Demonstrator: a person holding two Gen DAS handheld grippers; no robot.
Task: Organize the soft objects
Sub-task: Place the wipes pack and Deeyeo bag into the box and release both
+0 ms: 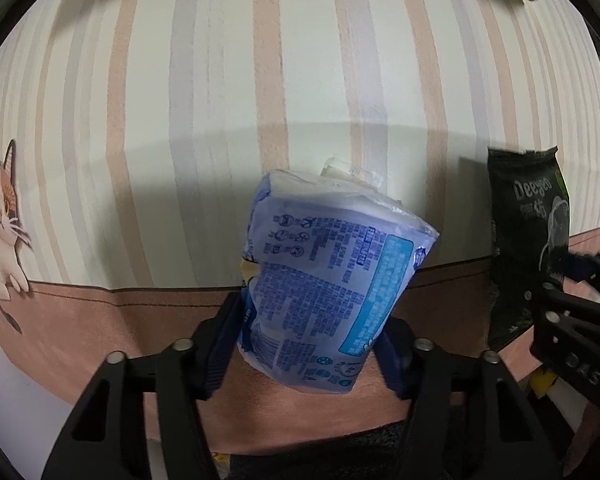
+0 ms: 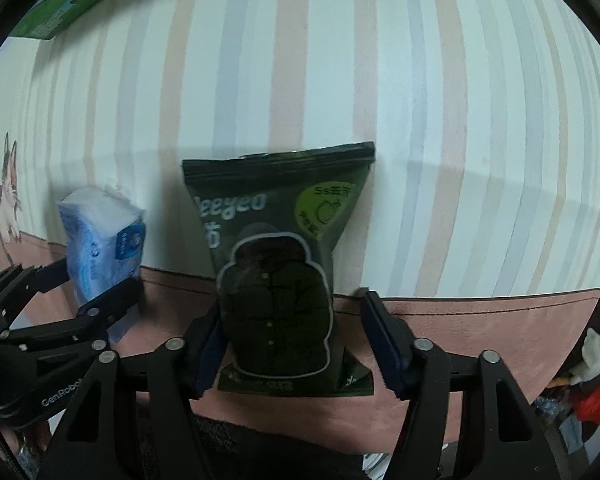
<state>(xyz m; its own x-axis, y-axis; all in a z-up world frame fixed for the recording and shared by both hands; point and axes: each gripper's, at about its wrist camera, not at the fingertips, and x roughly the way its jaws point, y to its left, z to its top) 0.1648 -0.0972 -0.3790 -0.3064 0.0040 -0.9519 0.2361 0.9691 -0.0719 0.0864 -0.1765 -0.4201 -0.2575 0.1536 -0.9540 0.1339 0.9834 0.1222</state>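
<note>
Striped cloth (image 1: 300, 60) in pale cream, pink and grey fills the background, edged below by a brown-pink band and printed with a cat (image 1: 2, 224) at far left. Against it, the dark green pouch (image 2: 276, 264) stands between the fingers of the right gripper (image 2: 296, 344), whose grip I cannot tell. Just beside it, the blue tissue pack (image 1: 328, 280) sits tilted, pinched by the left gripper (image 1: 308, 344) at its lower sides

A home room is showing here: a striped cloth (image 1: 300, 60) with a cartoon cat (image 1: 2, 216) is lying under household clutter (image 2: 592, 380).
</note>
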